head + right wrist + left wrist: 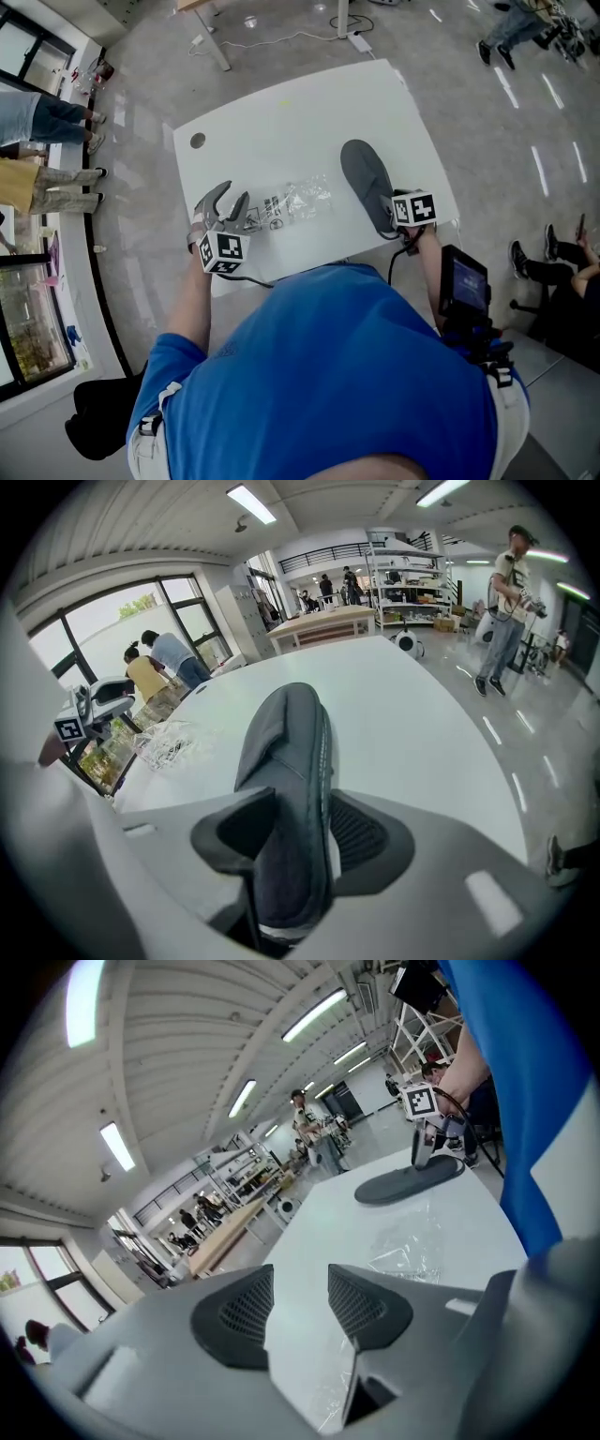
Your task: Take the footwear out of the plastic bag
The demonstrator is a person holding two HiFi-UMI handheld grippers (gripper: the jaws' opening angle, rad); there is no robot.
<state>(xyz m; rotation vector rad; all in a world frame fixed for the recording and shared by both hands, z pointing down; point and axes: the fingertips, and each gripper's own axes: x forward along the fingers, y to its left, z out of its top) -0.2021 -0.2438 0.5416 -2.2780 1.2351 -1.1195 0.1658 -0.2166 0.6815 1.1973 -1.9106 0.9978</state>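
The right hand-held gripper (302, 799) is straddling the grey shoe (286, 742) at its heel, jaws wide. The left hand-held gripper (300, 1288) is hovering narrowly parted and empty, with the plastic bag (408, 1251) lying just ahead.

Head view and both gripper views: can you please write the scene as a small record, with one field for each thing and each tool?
table: white, rounded corners
shoe: grey, out of the bag, on the table's right side
plastic bag: clear, crumpled, looks empty, apart from the shoe
left tool: open, nothing between its jaws, near the bag
right tool: open, one jaw on each side of the shoe's heel
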